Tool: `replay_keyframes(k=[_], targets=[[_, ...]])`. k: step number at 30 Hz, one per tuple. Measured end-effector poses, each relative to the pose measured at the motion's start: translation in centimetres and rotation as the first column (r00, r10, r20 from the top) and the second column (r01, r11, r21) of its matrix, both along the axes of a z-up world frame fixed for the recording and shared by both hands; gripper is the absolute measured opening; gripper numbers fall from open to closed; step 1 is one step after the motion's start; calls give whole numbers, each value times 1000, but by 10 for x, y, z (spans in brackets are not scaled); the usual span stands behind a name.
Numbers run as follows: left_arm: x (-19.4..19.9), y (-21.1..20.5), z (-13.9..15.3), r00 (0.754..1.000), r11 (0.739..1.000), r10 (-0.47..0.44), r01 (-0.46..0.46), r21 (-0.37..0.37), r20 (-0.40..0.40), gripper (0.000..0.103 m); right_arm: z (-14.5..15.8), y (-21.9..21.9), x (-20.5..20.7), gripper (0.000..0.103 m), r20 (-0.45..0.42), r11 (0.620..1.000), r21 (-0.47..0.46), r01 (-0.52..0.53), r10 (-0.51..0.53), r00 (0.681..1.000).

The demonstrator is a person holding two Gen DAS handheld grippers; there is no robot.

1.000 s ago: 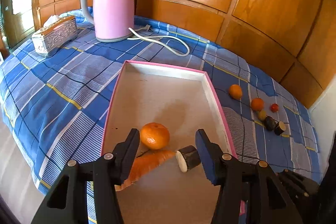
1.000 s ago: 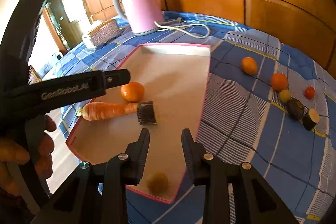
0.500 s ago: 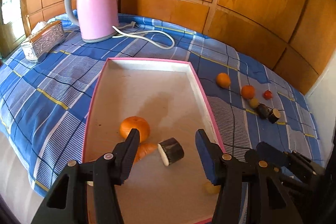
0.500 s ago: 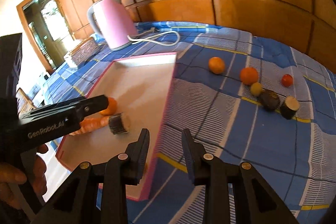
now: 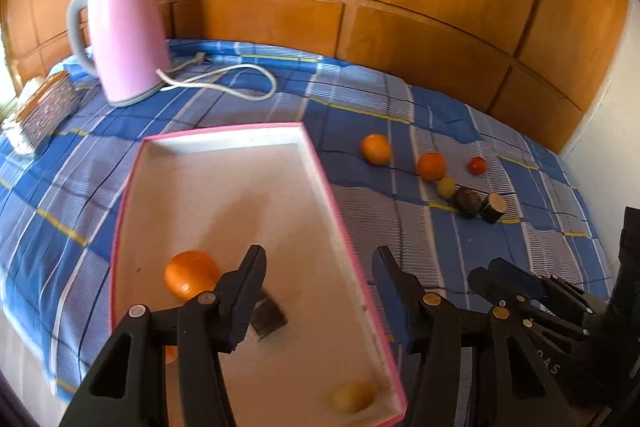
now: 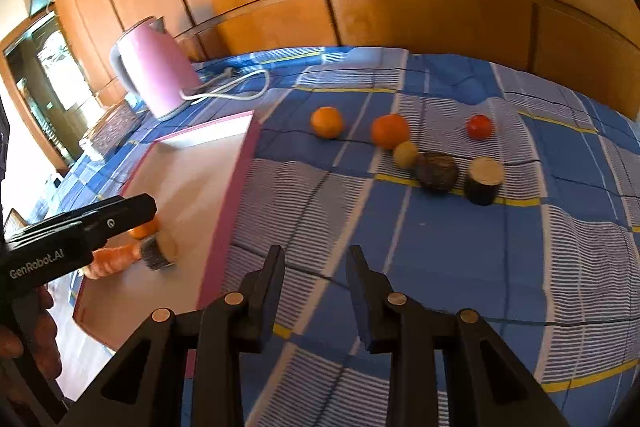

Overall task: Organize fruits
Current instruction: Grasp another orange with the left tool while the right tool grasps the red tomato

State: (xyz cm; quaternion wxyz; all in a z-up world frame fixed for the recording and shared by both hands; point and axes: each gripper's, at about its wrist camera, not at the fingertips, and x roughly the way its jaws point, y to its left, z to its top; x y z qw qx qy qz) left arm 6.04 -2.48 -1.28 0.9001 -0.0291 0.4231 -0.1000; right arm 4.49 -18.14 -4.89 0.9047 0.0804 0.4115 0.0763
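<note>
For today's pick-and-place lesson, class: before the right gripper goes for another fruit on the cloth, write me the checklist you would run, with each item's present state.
1. Right gripper carries nothing, jaws apart: ok.
2. Left gripper carries nothing, jaws apart: ok.
3. Loose fruit in view on the blue cloth: two oranges, red fruit, small yellow fruit, dark fruit: ok.
4. Open path across the cloth from the right gripper to that group: ok.
5. Pink-rimmed tray has bare floor for more: ok.
6. Which fruit goes next: cannot tell.
</note>
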Motion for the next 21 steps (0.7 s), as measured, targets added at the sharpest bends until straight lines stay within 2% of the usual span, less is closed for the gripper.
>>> replay_keyframes(k=[11,21], targets=[[40,-41,-3,996,997,-80,79,-7,-31,56,-2,-34,7,32,-4,996,-7,87,-87,996],[80,-67,-15,993,995,-96,95,-15,-68,56,-1,-64,27,32,-4,990,-13,143,-144,990]])
